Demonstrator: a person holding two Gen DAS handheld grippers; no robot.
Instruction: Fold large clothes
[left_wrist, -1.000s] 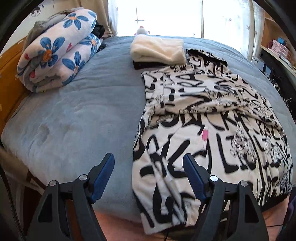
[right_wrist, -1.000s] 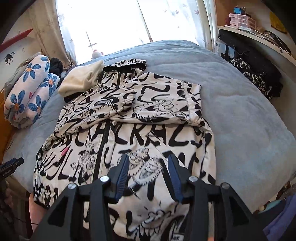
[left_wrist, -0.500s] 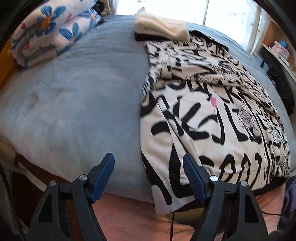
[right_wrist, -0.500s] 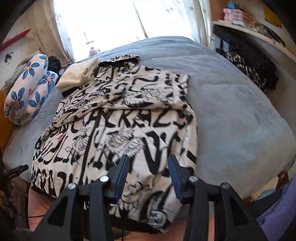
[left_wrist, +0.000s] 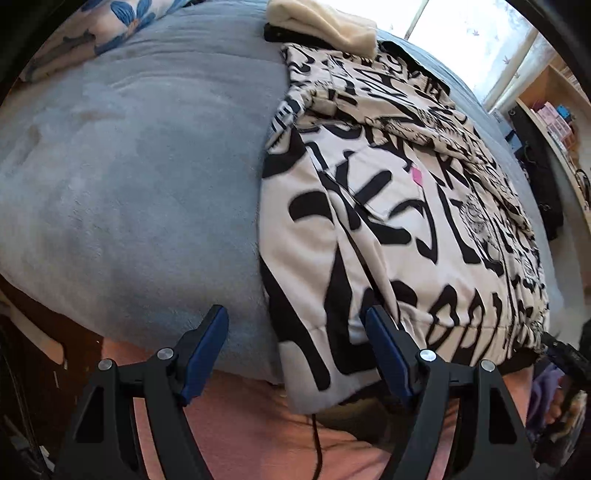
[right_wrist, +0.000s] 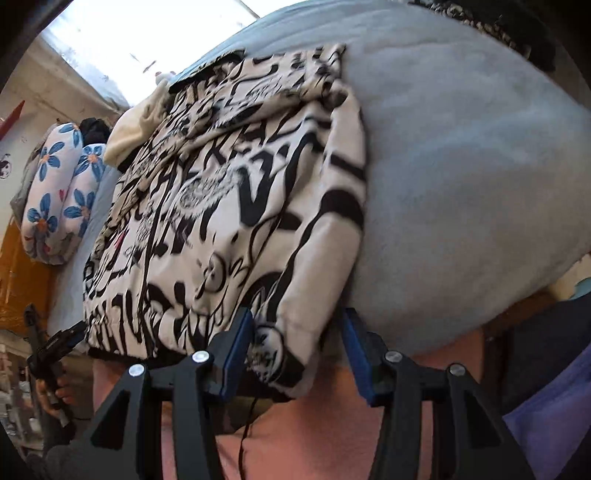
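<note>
The black-and-white printed jacket (left_wrist: 399, 206) lies flat on the blue-grey bed (left_wrist: 140, 177), its hem hanging just over the near edge and its collar end toward the far window. Its sleeves appear to be already laid inward across the chest, since a doubled layer of fabric crosses the far half of the garment and the side edges run fairly straight. So the narrowing folds look done, while the lengthwise fold, hem up toward the collar, seems still to come.

The left gripper (left_wrist: 297, 354) sits low at the near edge of the bed, its fingers spread wide, straddling the jacket's near left corner without pinching it. The right gripper (right_wrist: 297, 350) is at the near right corner, fingers also spread, with the hem corner hanging between them; one blue pad looks very close to the cloth, though whether it touches I cannot tell.

I judge the task roughly halfway: both corners are lined up for a grasp, but nothing is gripped or lifted yet. A folded cream garment (left_wrist: 325, 22) rests just beyond the collar, and a rolled flowered quilt (right_wrist: 59, 195) lies at the far left, well apart from the jacket.
</note>
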